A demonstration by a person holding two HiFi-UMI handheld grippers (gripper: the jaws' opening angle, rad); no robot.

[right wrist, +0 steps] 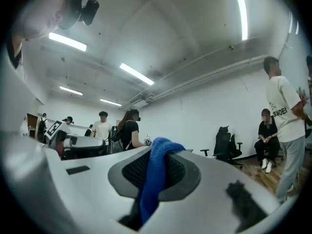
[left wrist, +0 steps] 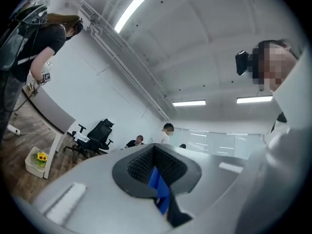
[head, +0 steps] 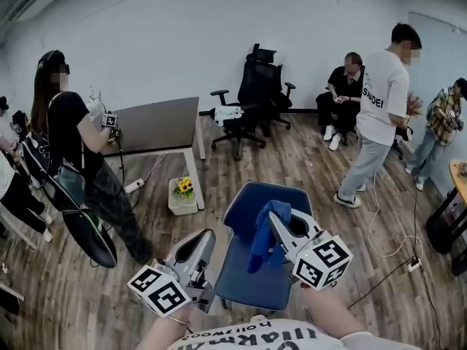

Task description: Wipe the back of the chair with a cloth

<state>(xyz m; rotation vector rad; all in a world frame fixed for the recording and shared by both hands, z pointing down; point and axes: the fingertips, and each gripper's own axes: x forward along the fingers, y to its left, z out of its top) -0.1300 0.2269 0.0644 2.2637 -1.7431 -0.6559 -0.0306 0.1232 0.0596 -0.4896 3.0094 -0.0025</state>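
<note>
A blue chair stands right below me in the head view, its back away from me and its seat near. My right gripper is over the chair, shut on a blue cloth that hangs down in front of the back. In the right gripper view the cloth drapes over the closed jaws of that gripper. My left gripper hovers at the seat's left edge, pointing up. In its own view the left gripper looks shut, with only a blue sliver in the slit.
A grey table and a person with grippers are at the left. A box of yellow flowers sits on the wood floor. A black office chair, several people and floor cables are beyond.
</note>
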